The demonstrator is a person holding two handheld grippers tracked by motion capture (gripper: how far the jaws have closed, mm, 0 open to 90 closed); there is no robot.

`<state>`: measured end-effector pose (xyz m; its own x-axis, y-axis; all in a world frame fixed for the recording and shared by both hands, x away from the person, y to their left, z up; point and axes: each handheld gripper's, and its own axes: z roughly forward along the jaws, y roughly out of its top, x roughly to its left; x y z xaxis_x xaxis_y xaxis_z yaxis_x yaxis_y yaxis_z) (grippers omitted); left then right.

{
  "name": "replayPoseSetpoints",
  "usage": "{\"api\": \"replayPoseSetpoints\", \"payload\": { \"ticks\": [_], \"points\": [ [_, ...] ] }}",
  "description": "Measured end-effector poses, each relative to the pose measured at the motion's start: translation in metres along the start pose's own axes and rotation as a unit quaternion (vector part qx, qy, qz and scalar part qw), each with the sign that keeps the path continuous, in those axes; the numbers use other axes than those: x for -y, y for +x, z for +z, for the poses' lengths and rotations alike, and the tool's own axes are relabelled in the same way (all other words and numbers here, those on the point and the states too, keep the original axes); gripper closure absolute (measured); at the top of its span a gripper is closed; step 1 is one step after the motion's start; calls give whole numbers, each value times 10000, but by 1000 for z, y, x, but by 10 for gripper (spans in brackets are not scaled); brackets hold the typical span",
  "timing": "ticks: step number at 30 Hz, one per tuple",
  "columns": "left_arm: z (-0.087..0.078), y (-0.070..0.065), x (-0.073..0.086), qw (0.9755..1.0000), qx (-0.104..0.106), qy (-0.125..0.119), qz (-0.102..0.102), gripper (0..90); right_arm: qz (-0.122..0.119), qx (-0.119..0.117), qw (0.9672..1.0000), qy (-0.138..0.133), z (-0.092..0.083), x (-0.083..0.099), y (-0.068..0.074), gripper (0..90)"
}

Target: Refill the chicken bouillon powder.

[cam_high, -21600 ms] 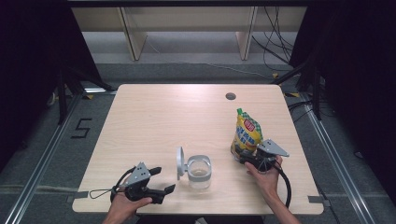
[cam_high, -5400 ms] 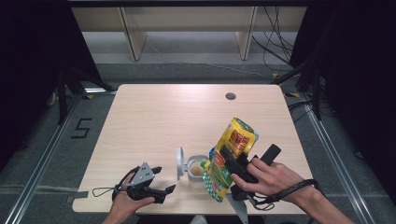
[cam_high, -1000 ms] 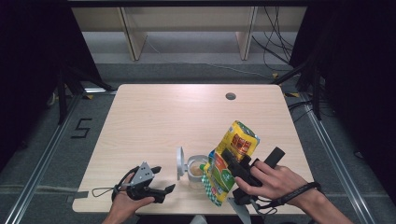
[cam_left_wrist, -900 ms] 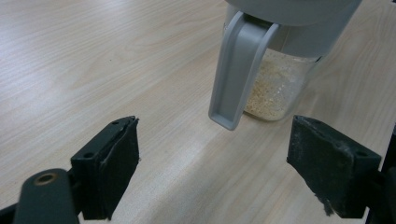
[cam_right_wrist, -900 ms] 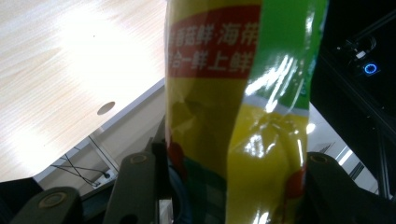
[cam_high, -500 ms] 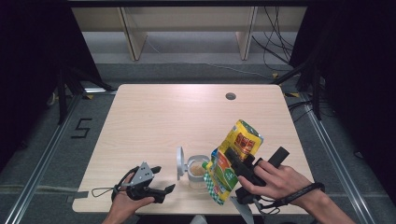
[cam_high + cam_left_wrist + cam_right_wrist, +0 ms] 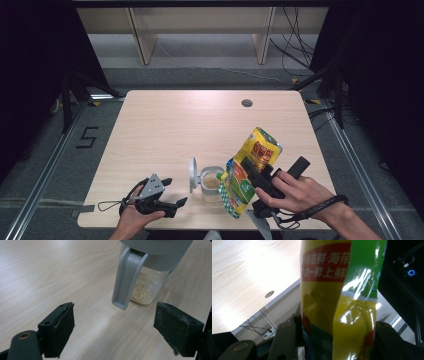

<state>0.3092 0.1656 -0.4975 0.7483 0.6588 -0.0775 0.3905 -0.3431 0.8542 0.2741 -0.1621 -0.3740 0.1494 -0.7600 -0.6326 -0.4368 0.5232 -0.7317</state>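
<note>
Barely any shift since a second ago: right gripper (image 7: 248, 176) clamps the tilted pouch (image 7: 248, 170) over the jar (image 7: 212, 182). Left gripper (image 7: 117, 332) rests wide open, holding nothing.

One overhead camera, two riding on the grippers

The high view looks down and forward over the table (image 7: 165, 125); the left gripper view sits close to the jar (image 7: 147, 277), the right gripper view against the pouch (image 7: 337, 290), both also seen from above.

Left claw (image 7: 172, 202) low on table, jaws wide apart – right claw (image 7: 245, 172) raised, tilted, jaws clamped.
</note>
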Motion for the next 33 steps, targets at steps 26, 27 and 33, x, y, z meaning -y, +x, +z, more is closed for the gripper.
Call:
{"api": "replayPoseSetpoints", "payload": {
  "ticks": [26,27,33],
  "points": [
    [0,1,0,10000,17,-2,84,161,26,40,10000,-38,0,-1,-1,593],
    [0,0,0,10000,-1,-13,58,161,21,40,10000,-33,0,-1,-1,594],
    [0,0,0,10000,3,-11,78,161,85,28,10000,-20,-1,0,-1,594]
  ]
}}
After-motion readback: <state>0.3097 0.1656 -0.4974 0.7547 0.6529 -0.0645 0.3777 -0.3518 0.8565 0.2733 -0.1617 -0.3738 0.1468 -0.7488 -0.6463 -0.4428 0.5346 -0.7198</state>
